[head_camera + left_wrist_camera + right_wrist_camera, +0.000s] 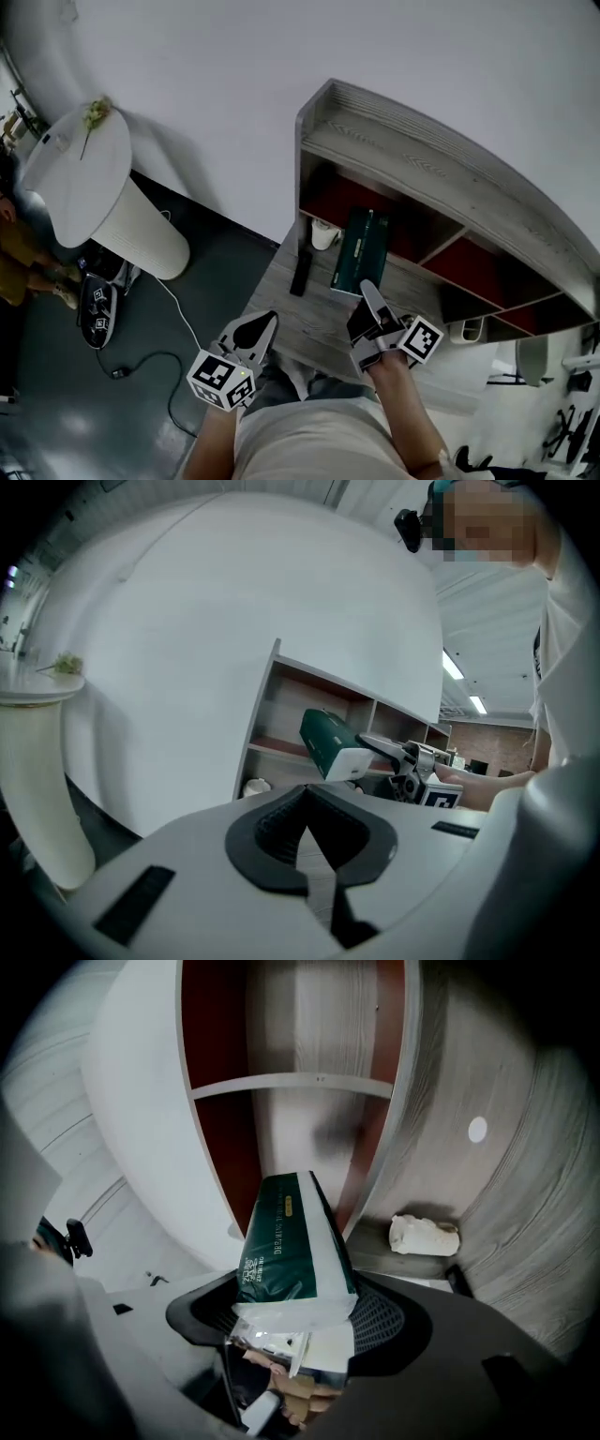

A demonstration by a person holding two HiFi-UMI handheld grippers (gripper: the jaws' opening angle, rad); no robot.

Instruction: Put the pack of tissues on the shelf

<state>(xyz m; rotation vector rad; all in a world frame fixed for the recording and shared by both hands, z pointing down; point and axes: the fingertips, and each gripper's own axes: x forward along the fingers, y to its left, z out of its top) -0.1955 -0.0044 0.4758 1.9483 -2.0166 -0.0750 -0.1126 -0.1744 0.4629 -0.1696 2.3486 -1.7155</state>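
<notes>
Green-wrapped, the pack of tissues (292, 1241) is sitting pinched between the widely spread jaws of your right gripper (368, 305). It is pointing toward 12 o'clock, over the wooden worktop (305, 323), at the shelf's (412, 159) lower left compartment. Your left gripper (255, 330), at 8 o'clock from the right, is hanging empty, jaws pressed together.

The dark green pack of tissues (360, 251) sits between the right gripper's (373, 323) fingers, over the grey wooden surface (309, 323). A slim black bar (301, 270) lies left of it. A white crumpled lump (323, 234) sits behind, in the grey wooden shelf's (441, 173) left compartment.
</notes>
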